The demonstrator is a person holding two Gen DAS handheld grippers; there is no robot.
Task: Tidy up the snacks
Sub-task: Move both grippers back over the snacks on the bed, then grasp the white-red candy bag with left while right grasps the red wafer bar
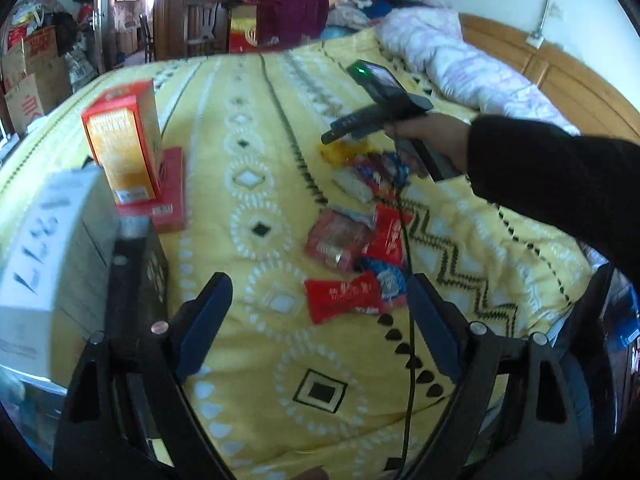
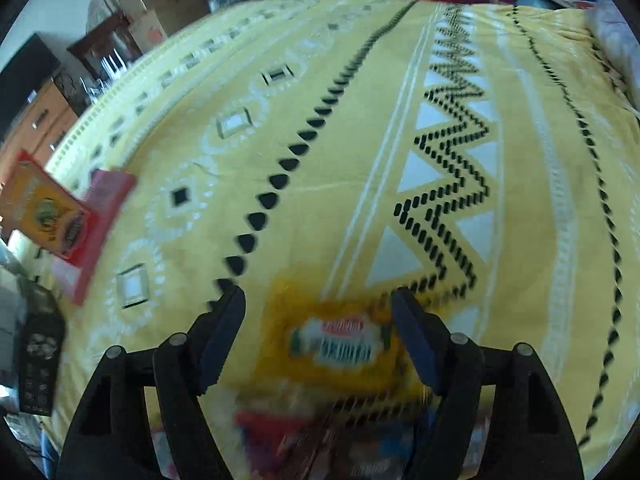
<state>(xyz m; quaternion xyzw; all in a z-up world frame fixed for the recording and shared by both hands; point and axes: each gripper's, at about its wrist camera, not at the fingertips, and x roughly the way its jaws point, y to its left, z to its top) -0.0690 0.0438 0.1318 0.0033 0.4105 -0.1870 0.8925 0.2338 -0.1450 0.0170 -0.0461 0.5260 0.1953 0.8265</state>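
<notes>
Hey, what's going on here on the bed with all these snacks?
A person is sorting snacks on a yellow bedspread with two handheld grippers. The right gripper hovers, jaws open, over a yellow packet at the edge of the loose pile. The left gripper, also open and empty, points at a red packet. An orange box already stands on a flat red box.

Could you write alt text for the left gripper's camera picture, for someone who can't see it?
Open left gripper hovers over red snack packets scattered on a yellow bedspread. An orange box stands at left; a hand holds the right gripper beyond.
</notes>
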